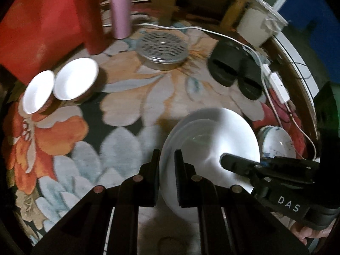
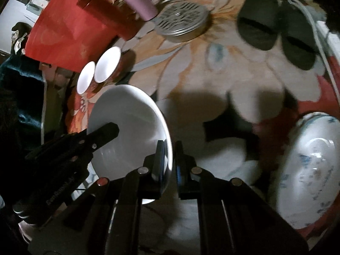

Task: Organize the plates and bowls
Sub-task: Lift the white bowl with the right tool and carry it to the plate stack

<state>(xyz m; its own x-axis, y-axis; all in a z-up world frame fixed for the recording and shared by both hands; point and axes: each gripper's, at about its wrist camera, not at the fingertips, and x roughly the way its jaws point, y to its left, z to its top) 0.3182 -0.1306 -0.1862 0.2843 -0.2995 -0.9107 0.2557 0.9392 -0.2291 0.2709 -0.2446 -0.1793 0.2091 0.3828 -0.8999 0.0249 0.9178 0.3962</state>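
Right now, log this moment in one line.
left gripper: shut on white plate rim | right gripper: shut on opposite rim | patterned bowl: on table

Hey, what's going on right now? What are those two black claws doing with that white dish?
Left gripper and right gripper both clamped on the white plate, opposite rims. Plate off the floral tablecloth. Patterned bowl close on the right; two cups well clear.

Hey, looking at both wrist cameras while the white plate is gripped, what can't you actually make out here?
- Left wrist view: the white plate looks like two stacked, but glare and blur leave it unclear.
- Right wrist view: the patterned bowl is blurred and partly cut off by the right edge.
- Both views: whether the plate rests on the floral tablecloth is hidden by the plate.
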